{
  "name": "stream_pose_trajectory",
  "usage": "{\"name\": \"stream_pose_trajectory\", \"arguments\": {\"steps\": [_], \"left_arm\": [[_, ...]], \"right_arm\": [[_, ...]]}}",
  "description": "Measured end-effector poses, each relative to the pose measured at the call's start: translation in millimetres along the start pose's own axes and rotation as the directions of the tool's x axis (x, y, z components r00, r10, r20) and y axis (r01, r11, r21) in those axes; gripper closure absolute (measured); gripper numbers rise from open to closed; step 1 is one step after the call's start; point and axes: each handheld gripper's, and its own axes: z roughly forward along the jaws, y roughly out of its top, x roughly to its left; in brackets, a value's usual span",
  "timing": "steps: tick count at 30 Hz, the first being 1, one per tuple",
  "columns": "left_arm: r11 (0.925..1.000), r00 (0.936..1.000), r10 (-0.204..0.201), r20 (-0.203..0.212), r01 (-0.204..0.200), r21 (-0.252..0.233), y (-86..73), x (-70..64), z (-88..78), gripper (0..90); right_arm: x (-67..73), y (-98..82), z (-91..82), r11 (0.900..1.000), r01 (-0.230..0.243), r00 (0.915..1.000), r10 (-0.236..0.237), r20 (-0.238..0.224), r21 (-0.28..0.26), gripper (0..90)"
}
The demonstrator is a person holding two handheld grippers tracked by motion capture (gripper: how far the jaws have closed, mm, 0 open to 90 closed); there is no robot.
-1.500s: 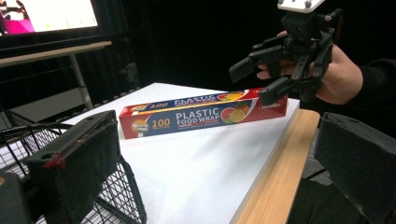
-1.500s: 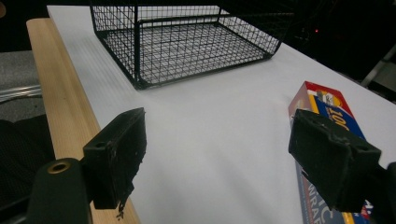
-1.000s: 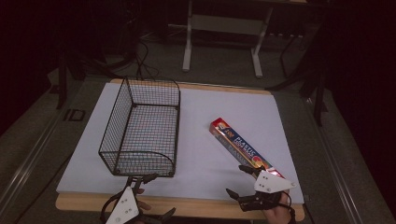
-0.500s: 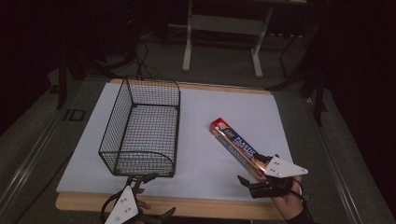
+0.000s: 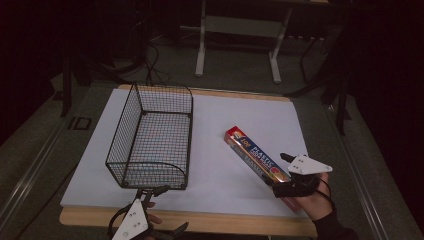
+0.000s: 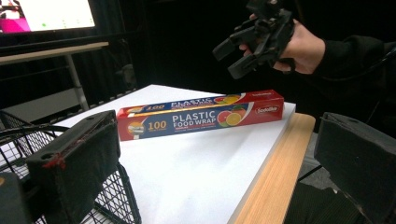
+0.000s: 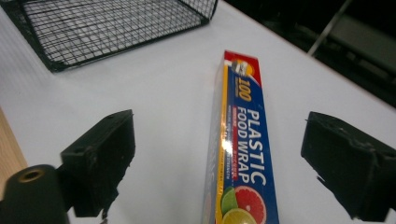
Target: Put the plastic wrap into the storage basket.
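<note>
The right gripper (image 5: 286, 172) is hovering over the near end of the plastic food wrap box (image 5: 256, 160), held up off the white sheet (image 5: 215, 125) by the person's right hand (image 5: 312, 197). Its 2 jaws have just been opening and are now standing wide apart, released, with nothing pressed by either pad. In the right gripper view the box (image 7: 240, 149) is lying flat on the sheet below and between the jaws, running lengthwise away from them, its fruit-printed end nearest and its red end farthest; neither jaw is touching it. The left gripper view is showing the same box (image 6: 201, 114) lying well ahead of the left gripper's own jaws, with the right gripper (image 6: 233, 56) hanging in the air above its far end. The left gripper (image 5: 155, 191) is sitting at the near edge of the table (image 5: 225, 222), its jaws also standing apart and gripping nothing, one of them just beside the near wall of the wire basket (image 5: 150, 135). The basket is standing upright ahead of the left gripper and well off to the left of the right gripper, apart from the box. In the right gripper view a corner of the basket (image 7: 112, 28) is showing beyond the left jaw.
</note>
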Motion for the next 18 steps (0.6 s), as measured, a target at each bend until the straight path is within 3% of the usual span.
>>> {"name": "stream_pose_trajectory", "arguments": {"steps": [5, 14, 18], "left_arm": [[1.0000, 1.0000, 0.002, 0.007, -0.002, 0.006, -0.1, -0.6, 0.6, 0.9], [1.0000, 0.9999, 0.003, 0.014, -0.003, 0.008, -0.4, -0.9, 1.1, 0.9], [0.9999, 0.9998, 0.006, 0.018, -0.006, 0.010, -0.5, -1.5, 1.4, 0.9]], "right_arm": [[-10.2, 0.5, 10.3, 0.998, -0.025, 0.9995, 0.024, 0.018, 0.049, 9.7], [-25.8, 3.0, 30.2, 0.988, -0.047, 0.9980, 0.053, -0.035, 0.144, 10.3], [-29.1, 6.2, 37.8, 0.987, -0.011, 0.9986, 0.019, -0.049, 0.158, 14.5]]}}
